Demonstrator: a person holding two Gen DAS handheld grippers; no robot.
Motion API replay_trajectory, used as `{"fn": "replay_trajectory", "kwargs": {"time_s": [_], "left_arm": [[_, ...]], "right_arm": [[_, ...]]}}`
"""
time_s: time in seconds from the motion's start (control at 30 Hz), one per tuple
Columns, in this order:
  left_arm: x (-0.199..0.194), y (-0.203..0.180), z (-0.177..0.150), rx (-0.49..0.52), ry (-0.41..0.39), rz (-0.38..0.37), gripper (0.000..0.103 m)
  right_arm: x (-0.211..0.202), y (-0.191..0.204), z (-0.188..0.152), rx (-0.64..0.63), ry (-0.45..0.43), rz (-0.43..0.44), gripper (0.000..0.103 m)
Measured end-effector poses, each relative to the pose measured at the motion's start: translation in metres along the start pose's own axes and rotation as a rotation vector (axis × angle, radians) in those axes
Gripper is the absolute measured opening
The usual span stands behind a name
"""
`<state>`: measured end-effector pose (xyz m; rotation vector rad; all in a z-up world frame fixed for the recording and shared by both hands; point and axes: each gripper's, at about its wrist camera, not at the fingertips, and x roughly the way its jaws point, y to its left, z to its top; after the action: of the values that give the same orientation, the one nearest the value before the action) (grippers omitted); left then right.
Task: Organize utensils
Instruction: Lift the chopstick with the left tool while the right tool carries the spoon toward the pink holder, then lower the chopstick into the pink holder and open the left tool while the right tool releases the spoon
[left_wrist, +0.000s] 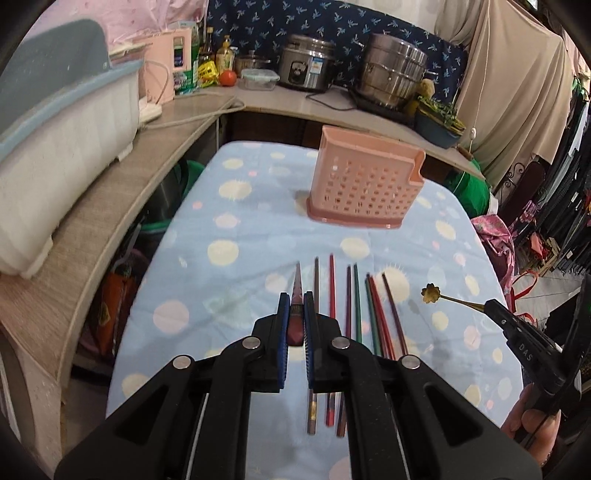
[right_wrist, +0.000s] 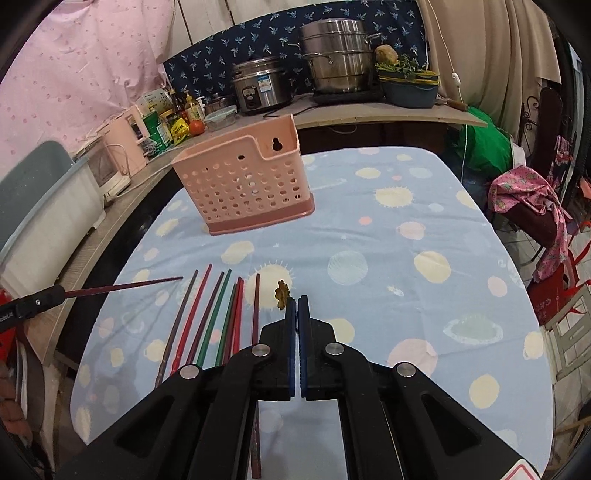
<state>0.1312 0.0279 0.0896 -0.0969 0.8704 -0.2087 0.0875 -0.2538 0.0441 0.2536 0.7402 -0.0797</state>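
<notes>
Above the spotted tablecloth (right_wrist: 369, 206), a dark red chopstick (left_wrist: 296, 295) is clamped between the fingers of the left gripper (left_wrist: 297, 306), its tip pointing toward the pink holder (left_wrist: 364, 181). A small brass spoon (left_wrist: 448, 298) with a flower-shaped bowl is pinched in the closed right gripper (right_wrist: 296, 310), held clear of the cloth. Seven more chopsticks (right_wrist: 218, 317) are laid side by side on the cloth, between the two grippers. The perforated holder is stood upright farther back on the table, well apart from them.

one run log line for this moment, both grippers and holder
left gripper: shut on chopstick | right gripper: shut on flower-head spoon | pink utensil holder: upright on tablecloth, empty as far as visible
</notes>
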Motion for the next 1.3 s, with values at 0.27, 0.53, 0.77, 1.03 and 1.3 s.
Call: {"fn": "replay_trajectory", "kwargs": {"time_s": [0.27,0.53,0.77,1.03,1.3], "left_arm": [[-0.004,-0.011,0.082,0.051,-0.127,0.054,0.007],[-0.034,-0.033,0.169,0.045,-0.317,0.039,0.007],[-0.042,-0.054,0.218,0.036,-0.441,0.000,0.007],[0.018,-0.066,0.227,0.045,-0.370,-0.010,0.007],[0.082,-0.063,0.213,0.032,-0.249,0.002,0.007]], "right_arm": [[0.002,0.003,0.069,0.006,-0.052,0.070,0.002],[0.027,0.012,0.145,-0.009,-0.113,0.042,0.002],[0.073,0.019,0.178,-0.044,-0.049,-0.009,0.002],[0.112,0.017,0.177,-0.037,0.038,-0.011,0.002],[0.132,0.017,0.173,-0.033,0.074,-0.015,0.002]]}}
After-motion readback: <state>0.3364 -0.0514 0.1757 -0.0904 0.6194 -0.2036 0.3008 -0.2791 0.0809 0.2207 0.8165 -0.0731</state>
